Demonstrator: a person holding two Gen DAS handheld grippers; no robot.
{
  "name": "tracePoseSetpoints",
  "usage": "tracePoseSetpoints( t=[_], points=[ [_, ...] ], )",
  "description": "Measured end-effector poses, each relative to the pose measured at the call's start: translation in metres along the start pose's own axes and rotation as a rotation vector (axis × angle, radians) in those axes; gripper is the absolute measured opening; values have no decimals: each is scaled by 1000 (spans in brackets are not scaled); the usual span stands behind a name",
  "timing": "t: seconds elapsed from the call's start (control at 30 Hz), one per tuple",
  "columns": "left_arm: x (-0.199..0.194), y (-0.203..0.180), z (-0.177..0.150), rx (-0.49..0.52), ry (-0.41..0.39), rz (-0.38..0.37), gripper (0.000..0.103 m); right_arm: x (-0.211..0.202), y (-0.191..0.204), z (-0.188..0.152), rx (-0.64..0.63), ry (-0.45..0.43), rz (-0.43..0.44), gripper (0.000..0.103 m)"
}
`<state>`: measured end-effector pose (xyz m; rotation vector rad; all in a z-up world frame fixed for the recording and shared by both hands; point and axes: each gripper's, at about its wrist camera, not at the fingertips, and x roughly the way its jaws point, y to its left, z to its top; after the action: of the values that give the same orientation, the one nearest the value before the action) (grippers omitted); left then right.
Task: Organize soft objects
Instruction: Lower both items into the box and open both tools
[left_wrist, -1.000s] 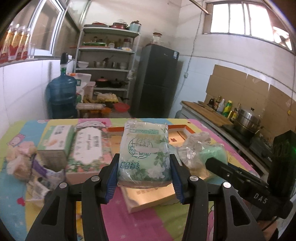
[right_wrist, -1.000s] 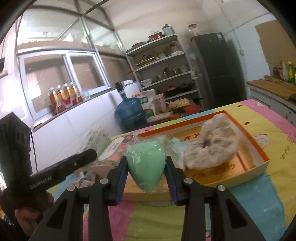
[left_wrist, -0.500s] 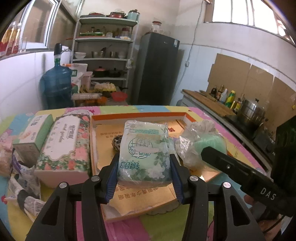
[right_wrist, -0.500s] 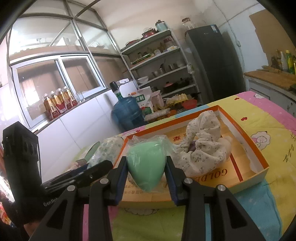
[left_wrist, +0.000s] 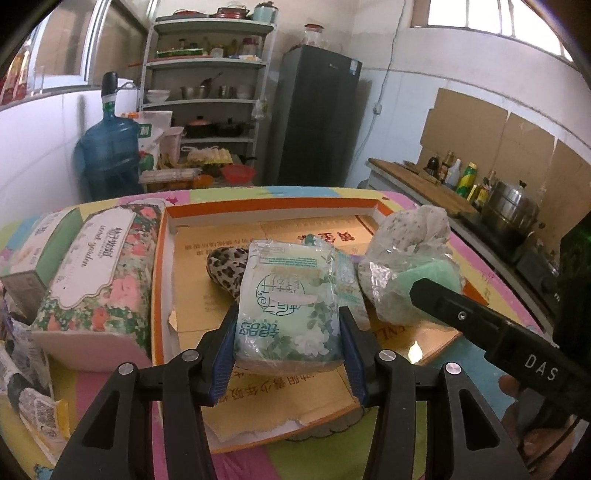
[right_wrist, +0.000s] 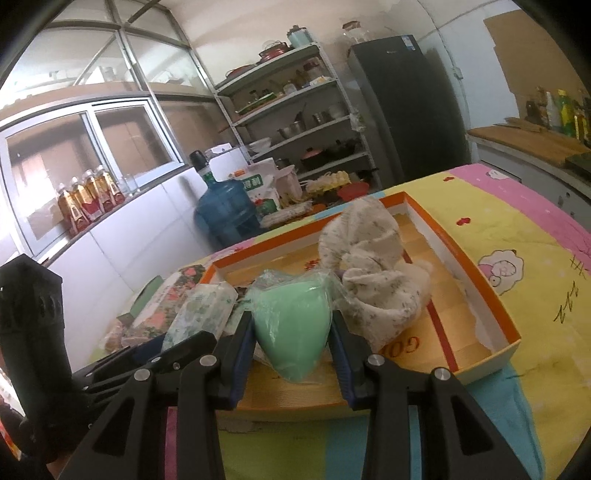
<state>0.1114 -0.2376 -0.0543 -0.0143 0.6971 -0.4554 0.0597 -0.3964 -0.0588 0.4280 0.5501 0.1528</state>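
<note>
Progress check, left wrist view first: left tool (left_wrist: 288, 354) is clenching the green floral tissue pack (left_wrist: 290, 306) between its blue pads, same grip as a second ago. Both tools are coming forward and down, so the orange-rimmed box (left_wrist: 273, 206) is now filling the frame and the pack is hanging over the box's near half instead of short of its near edge. Leopard-print cloth (left_wrist: 225, 267) and a second tissue pack (left_wrist: 349, 284) are already lying inside, just behind the held one. Large floral tissue box (left_wrist: 99, 273) is still sitting outside, against the box's left wall.

Right wrist view: right tool (right_wrist: 291, 350) is gripping the mint-green sponge in its clear bag (right_wrist: 291, 325), jaws unchanged. It is now hovering over the box's near-left corner, with the bunched white floral cloth (right_wrist: 373, 284) just beside it on the right, inside the box. Left tool is showing at the lower left, close alongside.

Judgement: both items are nearly at drop-off; I can't tell whether either is touching the box floor yet. Releasing seems the next step, with crowding between the two tools the main risk.
</note>
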Motion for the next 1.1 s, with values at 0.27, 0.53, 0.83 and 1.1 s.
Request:
tracePoseSetpoints(
  t=[0.27,0.53,0.83,1.1],
  points=[
    [17,0,5,-15,53,-2,52,11,-8,1,19,41,-20,40],
    [24,-1,5,-14,83,-2,55,15,-5,2,7,69,-49,41],
    [6,2,2,-30,48,-25,71,8,5,2,-11,42,-56,64],
    [-19,5,1,-17,2,-32,74,-5,15,3,-11,16,-33,64]
  ],
)
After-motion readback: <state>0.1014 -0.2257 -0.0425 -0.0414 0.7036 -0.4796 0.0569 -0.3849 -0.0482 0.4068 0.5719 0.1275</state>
